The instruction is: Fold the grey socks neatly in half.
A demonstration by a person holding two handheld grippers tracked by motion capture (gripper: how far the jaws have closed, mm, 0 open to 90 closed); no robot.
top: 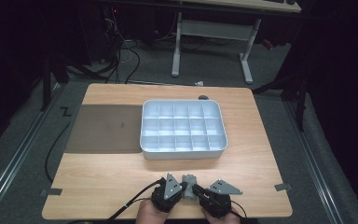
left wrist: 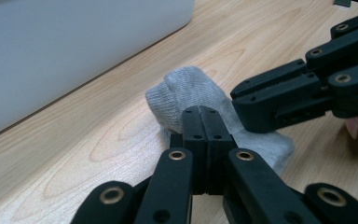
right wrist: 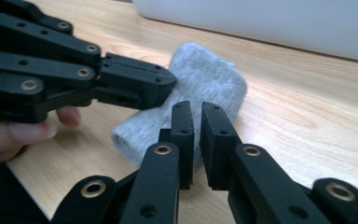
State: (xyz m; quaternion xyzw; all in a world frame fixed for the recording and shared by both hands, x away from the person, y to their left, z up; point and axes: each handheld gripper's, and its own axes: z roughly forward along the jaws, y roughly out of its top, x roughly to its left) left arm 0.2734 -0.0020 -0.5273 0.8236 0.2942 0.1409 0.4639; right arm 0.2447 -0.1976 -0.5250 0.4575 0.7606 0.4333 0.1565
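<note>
A small grey sock [top: 189,179] lies crumpled on the wooden table near its front edge, between my two grippers. My left gripper [left wrist: 200,112] has its jaws pressed together, the tips over the near part of the sock [left wrist: 191,91]; no fabric shows between them. My right gripper [right wrist: 197,109] stands with a narrow gap between its jaws, nothing in the gap, the sock [right wrist: 209,74] just beyond its tips. In the right gripper view the left gripper [right wrist: 165,86] rests its tip on the sock's top. The left gripper view shows the right gripper [left wrist: 242,105] touching the sock from the right.
A white compartment tray [top: 182,154] stands at the table's middle, just beyond the sock. A dark mat [top: 105,128] lies to its left. A person's hands [top: 149,212] come in at the front edge. Behind the table stands a desk frame with cables on the floor.
</note>
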